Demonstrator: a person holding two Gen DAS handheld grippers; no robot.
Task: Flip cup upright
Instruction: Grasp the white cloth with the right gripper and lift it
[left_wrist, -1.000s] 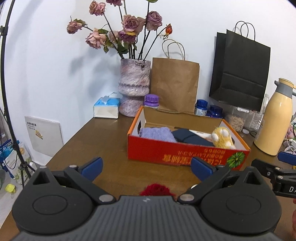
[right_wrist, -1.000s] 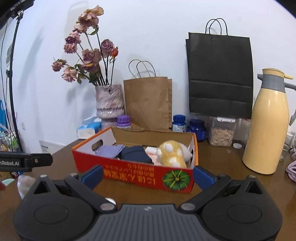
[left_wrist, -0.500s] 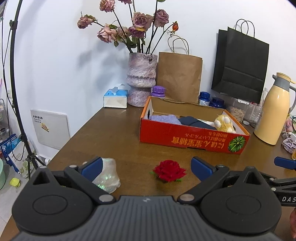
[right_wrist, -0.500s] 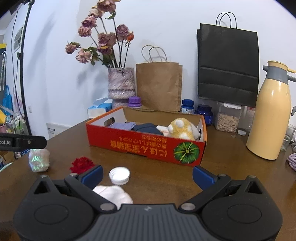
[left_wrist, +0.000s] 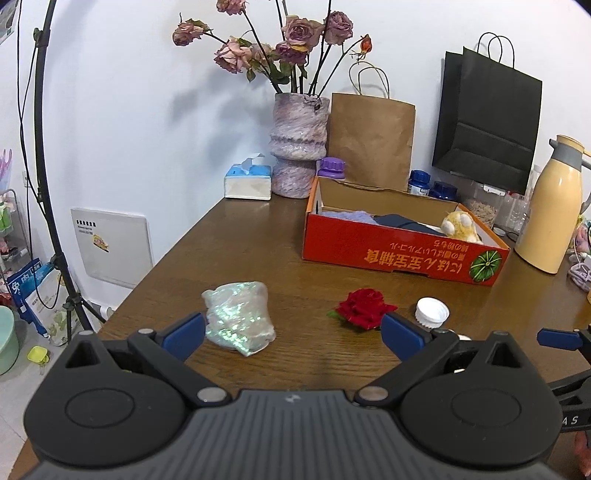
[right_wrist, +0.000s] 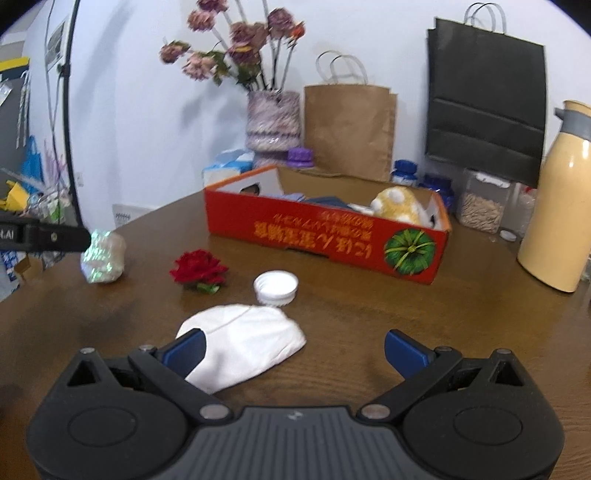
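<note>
The cup (left_wrist: 238, 317) is small, crinkled and pearly with a green shimmer. It rests on the brown table (left_wrist: 258, 236), and its mouth does not show. My left gripper (left_wrist: 293, 332) is open, and its left fingertip is close beside the cup without touching it. In the right wrist view the cup (right_wrist: 103, 256) sits at the far left, just past the left gripper's dark finger (right_wrist: 44, 236). My right gripper (right_wrist: 295, 350) is open over a white cloth (right_wrist: 243, 343), holding nothing.
A red rose head (left_wrist: 364, 304) and a white bottle cap (left_wrist: 431, 312) lie right of the cup. Behind them stands a red cardboard box (left_wrist: 399, 254) with soft things inside. A vase (left_wrist: 297, 144), paper bags, jars and a yellow flask (left_wrist: 546, 210) line the wall.
Both grippers have drawn back and tilted down over the table. The cup, rose, cap and cloth have come into view. Both stay open.
</note>
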